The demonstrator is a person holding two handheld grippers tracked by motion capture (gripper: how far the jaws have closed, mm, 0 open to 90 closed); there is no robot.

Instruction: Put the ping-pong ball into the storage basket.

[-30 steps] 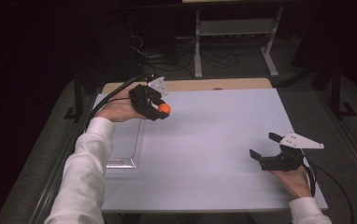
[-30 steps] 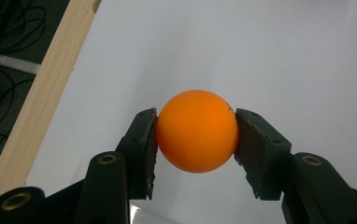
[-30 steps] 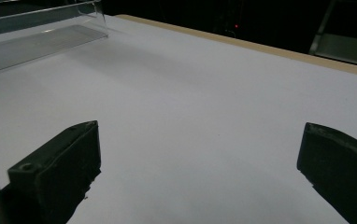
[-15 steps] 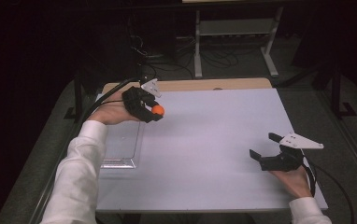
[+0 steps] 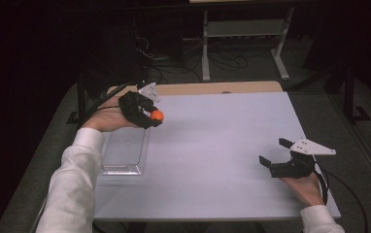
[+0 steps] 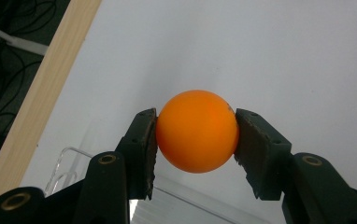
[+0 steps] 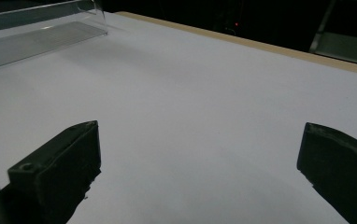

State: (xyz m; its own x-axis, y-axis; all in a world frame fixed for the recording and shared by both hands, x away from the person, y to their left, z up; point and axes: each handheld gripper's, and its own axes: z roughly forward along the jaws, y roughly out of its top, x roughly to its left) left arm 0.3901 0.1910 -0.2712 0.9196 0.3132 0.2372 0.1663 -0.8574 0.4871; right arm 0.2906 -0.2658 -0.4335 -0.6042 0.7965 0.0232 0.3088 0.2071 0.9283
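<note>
Orange ball (image 6: 197, 131) clamped in left gripper (image 5: 152, 118), apparently above clear tray (image 5: 123, 154), right gripper (image 5: 275, 154) spread wide, empty

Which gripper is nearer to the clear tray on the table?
Left. The left gripper, shut on the orange ball, hangs just beyond the clear tray at its far end. The right gripper stands open far across the table.

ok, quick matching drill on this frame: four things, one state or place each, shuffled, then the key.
Things:
1. left claw
2. right claw
3. orange ball
4. clear tray

States or places:
A. lying at the table's left edge
B. open, nothing between its jaws
C. pinched between two black jaws
D. shut on the ball

Pairs: 1-D, 2-B, 3-C, 4-A
</note>
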